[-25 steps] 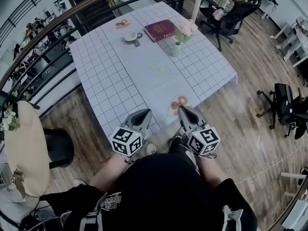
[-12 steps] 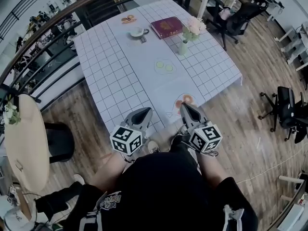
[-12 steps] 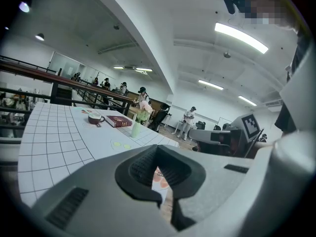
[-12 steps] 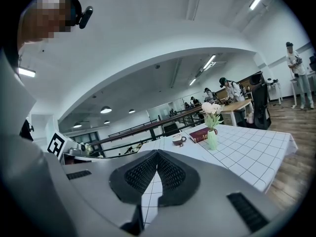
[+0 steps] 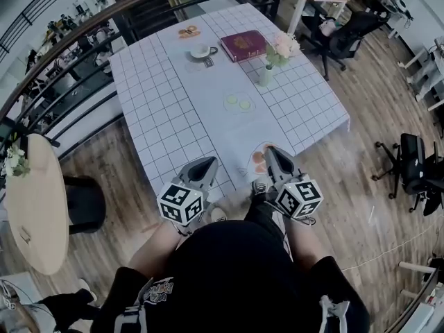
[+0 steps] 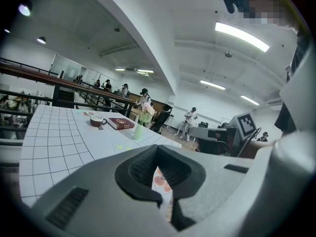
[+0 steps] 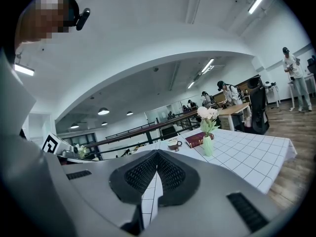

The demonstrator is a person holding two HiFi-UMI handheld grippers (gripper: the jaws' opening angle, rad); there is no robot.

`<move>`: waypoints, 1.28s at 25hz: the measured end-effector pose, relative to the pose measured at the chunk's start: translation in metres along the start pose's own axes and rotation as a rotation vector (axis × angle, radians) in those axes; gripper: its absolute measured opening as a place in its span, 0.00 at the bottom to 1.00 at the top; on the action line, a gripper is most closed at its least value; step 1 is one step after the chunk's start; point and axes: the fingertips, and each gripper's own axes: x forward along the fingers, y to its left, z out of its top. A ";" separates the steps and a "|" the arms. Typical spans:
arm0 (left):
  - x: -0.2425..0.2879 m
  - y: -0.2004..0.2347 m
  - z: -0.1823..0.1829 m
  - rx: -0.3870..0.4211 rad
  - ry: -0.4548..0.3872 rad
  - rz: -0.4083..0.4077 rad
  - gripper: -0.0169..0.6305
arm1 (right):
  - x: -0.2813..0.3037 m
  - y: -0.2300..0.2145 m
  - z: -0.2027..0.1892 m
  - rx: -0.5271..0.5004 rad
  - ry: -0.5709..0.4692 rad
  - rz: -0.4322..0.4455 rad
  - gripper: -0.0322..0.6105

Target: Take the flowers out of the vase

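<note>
A pale green vase with pink and white flowers stands upright near the far right of the white grid-cloth table. Both grippers hover at the table's near edge, far from the vase. My left gripper is shut and empty. My right gripper is also shut and empty, its tip over an orange print on the cloth. In the left gripper view the vase sits far beyond the shut jaws of the left gripper. In the right gripper view the vase and the flowers show to the right of the right gripper.
A dark red book and a cup on a saucer lie behind the vase; a green-dotted print marks the middle. A railing runs along the left. Office chairs stand to the right, a round wooden table at the left.
The right gripper has moved a little forward, over the orange print at the table's near edge. The left gripper has stayed put. The table sits slightly further right in the head view.
</note>
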 end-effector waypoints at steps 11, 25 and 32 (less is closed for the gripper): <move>0.068 0.000 0.026 -0.002 -0.027 0.035 0.04 | 0.042 -0.063 0.026 -0.034 0.029 0.048 0.08; 0.151 0.013 0.036 -0.004 -0.012 0.087 0.04 | 0.112 -0.160 0.047 -0.050 0.047 0.053 0.08; 0.190 0.023 0.033 -0.012 0.005 0.113 0.04 | 0.149 -0.200 0.047 -0.054 0.069 0.073 0.08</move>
